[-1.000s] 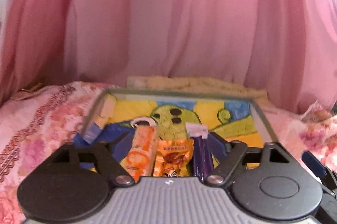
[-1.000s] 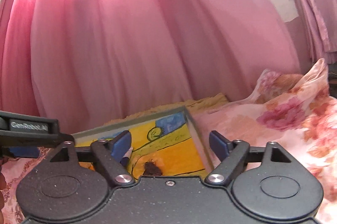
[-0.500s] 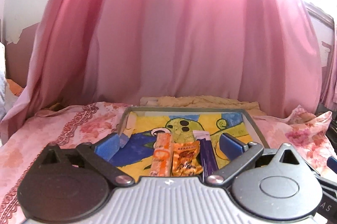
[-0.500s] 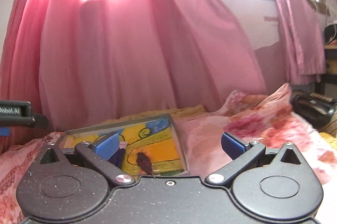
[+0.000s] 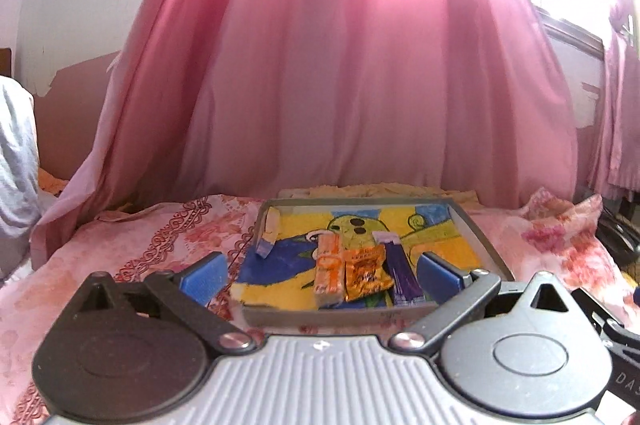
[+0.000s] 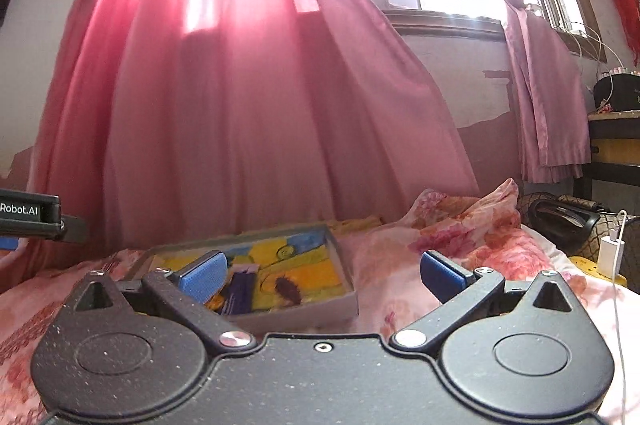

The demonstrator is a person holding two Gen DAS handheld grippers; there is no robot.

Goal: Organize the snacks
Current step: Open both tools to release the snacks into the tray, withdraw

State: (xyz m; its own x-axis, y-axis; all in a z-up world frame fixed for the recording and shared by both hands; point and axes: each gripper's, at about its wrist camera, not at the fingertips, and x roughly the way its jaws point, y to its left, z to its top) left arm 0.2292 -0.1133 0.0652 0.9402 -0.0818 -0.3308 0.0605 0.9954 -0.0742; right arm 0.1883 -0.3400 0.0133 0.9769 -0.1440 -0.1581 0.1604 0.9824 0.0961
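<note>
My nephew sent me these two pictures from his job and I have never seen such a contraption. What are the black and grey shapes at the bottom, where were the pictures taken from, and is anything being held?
No robot arm here: a person holds a pair of hand tongs in each hand, and a small camera on each looks forward along its two blue-padded fingers. One picture comes from the left tongs, the other from the right tongs. The dark and grey shapes at the bottom are the tongs' own bodies.

Both face a shallow grey tray with a colourful drawing inside, lying on a flowered bedcover before a pink curtain. In the tray lie an orange bar, an orange packet, a purple packet, a pale stick by the left wall, and a small dark item I cannot identify.

Both tongs are open and hold nothing.
</note>
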